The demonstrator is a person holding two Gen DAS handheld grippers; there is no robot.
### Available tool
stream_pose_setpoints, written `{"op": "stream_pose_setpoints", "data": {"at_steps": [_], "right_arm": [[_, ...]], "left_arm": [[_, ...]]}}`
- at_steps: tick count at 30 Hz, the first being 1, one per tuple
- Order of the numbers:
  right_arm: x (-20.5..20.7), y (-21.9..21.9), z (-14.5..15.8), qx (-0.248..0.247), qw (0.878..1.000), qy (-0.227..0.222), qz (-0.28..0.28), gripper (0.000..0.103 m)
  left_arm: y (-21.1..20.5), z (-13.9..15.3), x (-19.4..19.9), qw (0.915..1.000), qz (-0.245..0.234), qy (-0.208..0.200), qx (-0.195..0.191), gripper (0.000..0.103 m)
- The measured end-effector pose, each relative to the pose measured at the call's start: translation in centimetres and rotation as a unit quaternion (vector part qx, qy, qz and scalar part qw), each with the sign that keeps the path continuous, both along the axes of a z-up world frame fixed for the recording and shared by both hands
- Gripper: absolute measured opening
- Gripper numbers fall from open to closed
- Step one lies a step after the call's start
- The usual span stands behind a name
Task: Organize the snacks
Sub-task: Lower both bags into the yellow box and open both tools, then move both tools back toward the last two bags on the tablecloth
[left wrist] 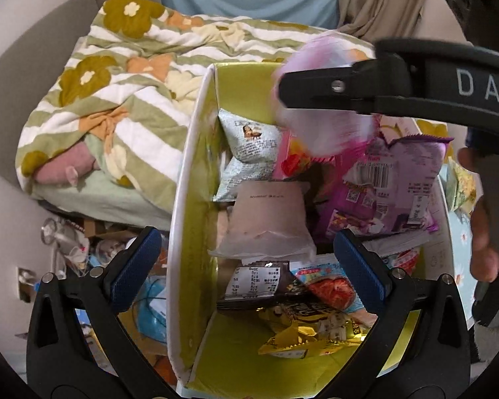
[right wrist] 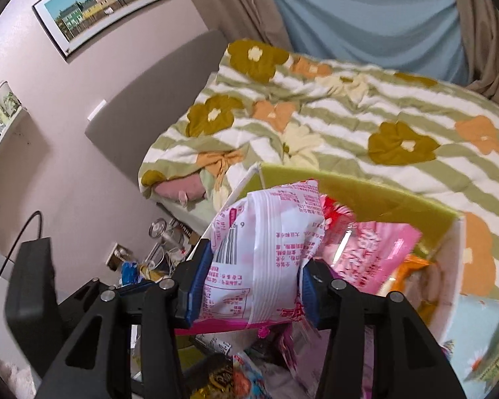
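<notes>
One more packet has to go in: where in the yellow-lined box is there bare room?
Bare lining shows in the box at the near end, below the gold packet, and along the far wall above the grey packet. The middle is piled with packets.

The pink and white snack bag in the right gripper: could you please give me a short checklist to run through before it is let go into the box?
1. Pink and white snack bag between the right gripper pads: ok, both pads touch it.
2. Bag over the yellow-lined box: ok, it hangs above the far end.
3. Room in the box: not ok, packets already pile up there, the purple packet among them.
4. Left gripper clear of the drop: ok, open and empty at the near end.
5. Firmness of the grip: cannot tell.
</notes>
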State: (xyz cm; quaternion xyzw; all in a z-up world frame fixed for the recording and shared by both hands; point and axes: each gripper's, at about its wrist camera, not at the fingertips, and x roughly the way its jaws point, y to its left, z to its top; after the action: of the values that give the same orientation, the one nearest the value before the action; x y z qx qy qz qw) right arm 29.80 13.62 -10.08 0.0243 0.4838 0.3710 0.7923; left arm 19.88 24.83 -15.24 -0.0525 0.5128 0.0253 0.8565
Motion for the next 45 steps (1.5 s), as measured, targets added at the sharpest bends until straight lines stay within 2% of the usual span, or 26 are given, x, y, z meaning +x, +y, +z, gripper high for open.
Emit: {"op": "stream_pose_setpoints", "data": {"at_steps": [2,3,4,14,25,30,35,42,45], "right_arm": [[0.0,0.0,-0.5,0.007,1.000,0.003,-0.008,0.072],[-0.1,-0.2,-0.5,0.014,1.000,0.000,-0.010,0.093],[-0.2,-0.6,-0.4,0.023,1.000,-0.004,-0.015,0.101],[-0.5,-3.4,1.3,0.029,0.998,-0.037,-0.047,0.102],[-3.7,-7.7,5.5,0.041,0.993,-0.074,-0.086,0.102],[-6.0,-11.1,7.4,0.041,0.988,-0.092,-0.118,0.102],[-8.6,-15.6,8.7,0.033,0.979,-0.101,-0.175,0.102],[-11.3,-22.5,9.7,-0.003,0.961,-0.120,-0.249,0.102],[-12.0,-25.7,9.4,-0.012,0.955,-0.122,-0.271,0.102]], "left_arm": [[-0.1,-0.1,0.0,1.0000,0.002,0.002,0.000,0.103],[-0.1,-0.2,0.1,1.0000,0.002,0.002,-0.001,0.103],[-0.1,-0.2,0.1,1.0000,0.003,0.003,0.000,0.103],[-0.8,1.0,-0.4,1.0000,0.004,-0.004,0.006,0.103],[-2.5,5.4,-2.7,0.9983,-0.016,-0.052,0.019,0.103],[-4.6,7.5,-3.7,0.9956,-0.051,-0.077,0.015,0.103],[-7.9,8.6,-4.1,0.9903,-0.102,-0.095,0.002,0.103],[-13.9,8.4,-4.5,0.9823,-0.160,-0.096,-0.008,0.103],[-16.9,7.8,-4.4,0.9796,-0.180,-0.089,0.001,0.103]]}}
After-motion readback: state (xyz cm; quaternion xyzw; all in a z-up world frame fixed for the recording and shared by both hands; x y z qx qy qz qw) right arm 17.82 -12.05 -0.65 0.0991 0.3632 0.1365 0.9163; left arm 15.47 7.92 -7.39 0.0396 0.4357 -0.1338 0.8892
